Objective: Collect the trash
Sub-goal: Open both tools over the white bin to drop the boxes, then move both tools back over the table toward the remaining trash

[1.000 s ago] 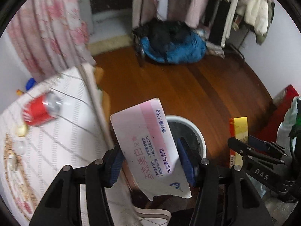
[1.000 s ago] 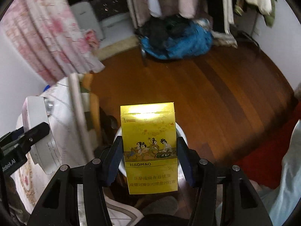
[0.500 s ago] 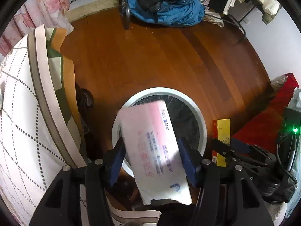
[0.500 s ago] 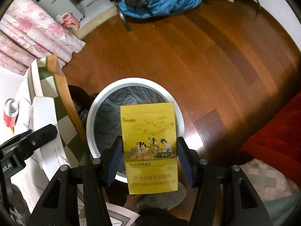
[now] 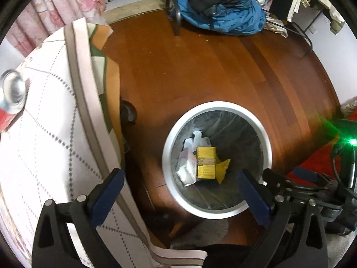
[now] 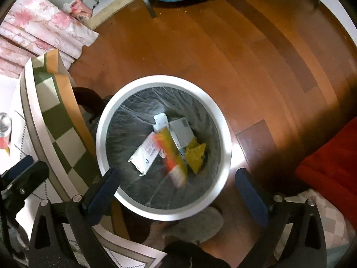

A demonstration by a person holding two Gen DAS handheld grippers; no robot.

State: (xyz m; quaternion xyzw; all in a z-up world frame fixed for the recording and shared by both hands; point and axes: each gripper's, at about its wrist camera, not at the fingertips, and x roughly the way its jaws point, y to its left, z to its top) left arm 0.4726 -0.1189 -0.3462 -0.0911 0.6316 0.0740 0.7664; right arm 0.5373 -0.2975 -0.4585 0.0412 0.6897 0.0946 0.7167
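A round white-rimmed trash bin (image 5: 266, 138) with a clear liner stands on the wooden floor; it also shows in the right wrist view (image 6: 225, 134). Inside lie a yellow box (image 5: 206, 163), a pink-and-white packet (image 6: 146, 154), other white packaging and a yellow wrapper (image 6: 196, 156). In the right wrist view the yellow box (image 6: 173, 156) is blurred inside the bin. My left gripper (image 5: 180, 189) is open and empty above the bin's near edge. My right gripper (image 6: 176, 189) is open and empty above the bin.
A table with a white dotted cloth (image 5: 44, 147) is at the left, with a red soda can (image 5: 10, 100) on it. A blue pile of clothes (image 5: 223, 17) lies on the far floor. A red mat (image 6: 328, 160) is at the right.
Both grippers have opened and let go. The pink-and-white packet and the yellow box have dropped into the bin. Both views sit lower over the bin.
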